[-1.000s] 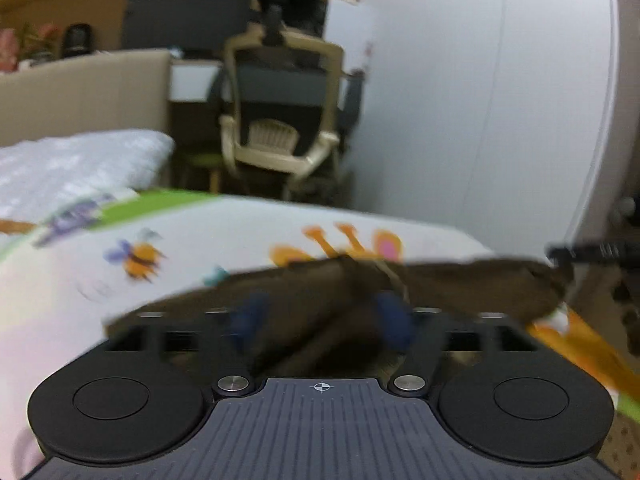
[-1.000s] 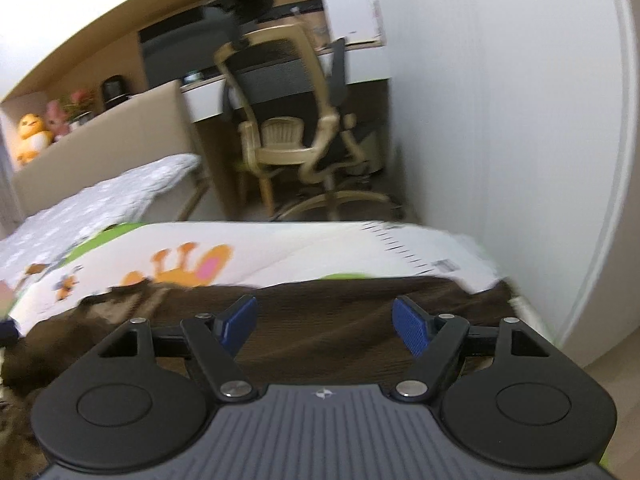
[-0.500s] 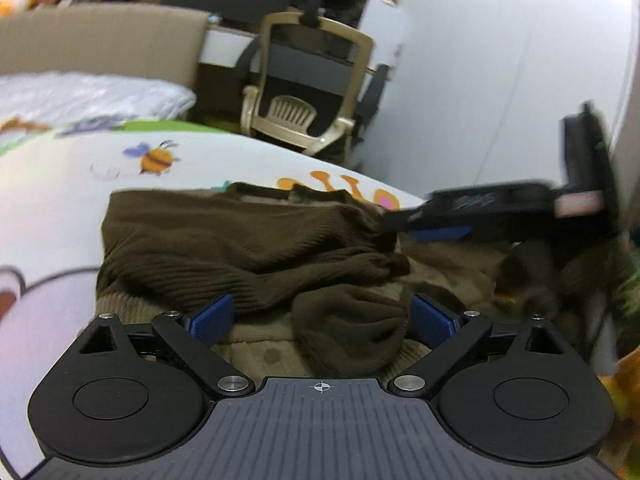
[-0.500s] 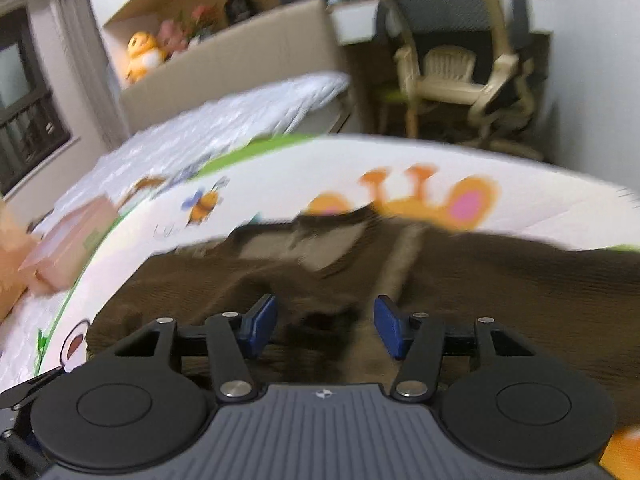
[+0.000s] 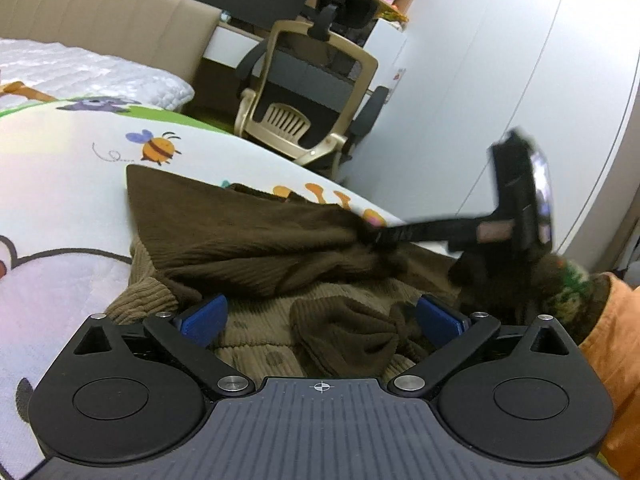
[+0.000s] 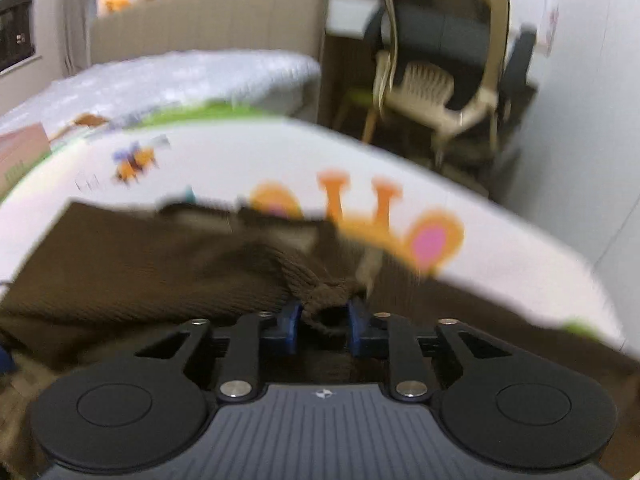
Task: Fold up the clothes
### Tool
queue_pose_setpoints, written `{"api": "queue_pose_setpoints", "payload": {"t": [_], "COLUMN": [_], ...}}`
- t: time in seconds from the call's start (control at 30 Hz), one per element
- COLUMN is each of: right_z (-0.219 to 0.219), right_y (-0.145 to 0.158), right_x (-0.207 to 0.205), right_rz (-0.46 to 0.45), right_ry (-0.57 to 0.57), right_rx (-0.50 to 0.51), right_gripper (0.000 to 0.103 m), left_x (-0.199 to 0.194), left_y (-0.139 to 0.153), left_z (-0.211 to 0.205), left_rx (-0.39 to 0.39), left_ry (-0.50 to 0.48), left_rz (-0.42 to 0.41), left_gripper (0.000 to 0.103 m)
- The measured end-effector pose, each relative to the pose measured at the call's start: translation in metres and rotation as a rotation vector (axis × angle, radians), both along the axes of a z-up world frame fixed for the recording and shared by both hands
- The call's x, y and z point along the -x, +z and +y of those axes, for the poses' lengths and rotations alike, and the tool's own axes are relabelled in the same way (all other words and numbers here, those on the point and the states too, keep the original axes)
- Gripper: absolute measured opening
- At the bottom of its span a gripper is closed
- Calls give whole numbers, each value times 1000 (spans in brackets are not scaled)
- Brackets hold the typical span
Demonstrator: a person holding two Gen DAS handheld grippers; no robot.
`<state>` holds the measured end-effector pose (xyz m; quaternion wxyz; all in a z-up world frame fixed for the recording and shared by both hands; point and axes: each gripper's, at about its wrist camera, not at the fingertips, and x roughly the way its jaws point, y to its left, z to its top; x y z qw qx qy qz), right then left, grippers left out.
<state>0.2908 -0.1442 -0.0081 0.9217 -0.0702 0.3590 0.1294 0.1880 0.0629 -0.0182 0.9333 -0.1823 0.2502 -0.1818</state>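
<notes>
Item: brown knitted sweater [image 5: 248, 236], ribbed, lying crumpled on a white play mat [image 5: 60, 184] printed with a bee [image 5: 158, 148] and orange cartoon shapes. One flat panel is laid over the rest of the garment; a lighter brown ribbed hem shows beneath it, and a loose cuff sits bunched near the front.

Left gripper [image 5: 320, 316]: jaws wide apart, having just been opening. The blue pads [image 5: 202, 316] stand on either side of the bunched cuff without pressing on it; the knit lies between and under them.

Right gripper [image 6: 322, 320]: jaws nearly together, having just been closing, clamped on a gathered fold of the sweater [image 6: 160, 268] at the edge of the flat panel. The fold is pinched up between the blue pads [image 6: 290, 320]. In the left wrist view the same gripper [image 5: 372, 234] reaches in from the right side, its fingertips buried in the knit where the fabric puckers. This view is blurred.

Surroundings: beige office chair [image 5: 308, 92] with dark mesh back beyond the mat's far edge; quilted white bed [image 5: 92, 76] with a tan padded headboard [image 5: 108, 20] to the left; white wardrobe doors [image 5: 500, 80] on the right. Orange cloth [image 5: 616, 344] at the right edge of the left wrist view, just beside the gripper body.
</notes>
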Motion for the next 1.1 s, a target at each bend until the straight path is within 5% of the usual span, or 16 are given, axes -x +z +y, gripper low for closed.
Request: {"api": "queue_pose_setpoints", "payload": {"t": [0.17,0.27,0.47,0.63,0.7,0.77,0.8,1.1], "right_z": [-60,-118,-260,-322,-326,-310,-297,-118], "right_y": [27,49,38,-1,-15,-16,-9,133], "right_x": [20,40,64,77,73,62,58,64], "right_rz": [-63,-156,-149,-54,-33,-41,-66,-384], "right_ry": [-77,-208,-643,-779,-778,-756,-726,-160], "right_rx": [-188,-174,-216,-402,-476,-440,-408,-224], "right_gripper": [60,67,68,67,51,22,18,14], "left_x": [-5,-7,-8,-9,-9,-9,-9,-9], "left_y": [-4,-5,-6,-7,-7,-8,-8,-8], "left_z": [3,5,6,5,5,5,5,6], "left_rx": [18,30,36,40,42,44,45,53], "left_ry": [7,11,11,12,12,12,12,11], "left_rz": [43,60,69,75,76,77,77,78], "left_gripper": [103,103,103,103,103,103,103,103]}}
